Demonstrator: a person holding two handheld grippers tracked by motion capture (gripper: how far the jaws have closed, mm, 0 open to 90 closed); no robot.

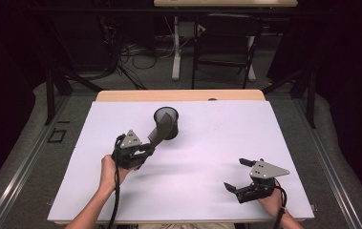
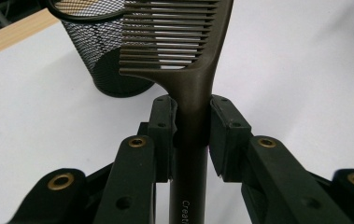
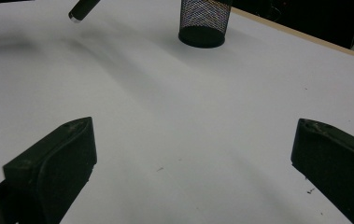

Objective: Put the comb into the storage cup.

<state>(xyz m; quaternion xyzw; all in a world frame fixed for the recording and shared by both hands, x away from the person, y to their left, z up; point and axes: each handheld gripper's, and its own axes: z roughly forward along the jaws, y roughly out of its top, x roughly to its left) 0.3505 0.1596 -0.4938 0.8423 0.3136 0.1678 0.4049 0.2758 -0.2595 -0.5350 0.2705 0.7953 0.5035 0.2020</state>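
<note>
1. Brown plastic comb [image 2: 191, 70] is clamped by its handle in the left gripper [image 1: 146, 146], both pads squeezing the handle just below the teeth; in the left gripper view the teeth point left and the toothed end rises beside the rim of the black mesh cup [image 2: 102, 51].
2. From the high view, the comb's [image 1: 162, 130] toothed end lies over or against the near wall of the mesh cup [image 1: 166, 121], which stands upright on the white tabletop [image 1: 217, 157] toward its far middle. Whether the tip is already past the rim I cannot tell.
3. The step in hand looks like dropping the comb into the cup, toothed end first.
4. To do it well, lift the tip clear above the rim before moving forward, so the teeth do not snag the mesh or push the light cup over.
5. Tilt the comb closer to upright over the middle of the opening, then lower it well inside before letting go.
6. Hold the clamp firm until then; a grip this close to the teeth leaves a long handle free to swing.
7. The right gripper [image 1: 243, 175] rests at the near right of the tabletop, jaws spread wide with nothing between them, well apart from the cup [image 3: 204, 23]; it could steady the cup if it shifts.
</note>
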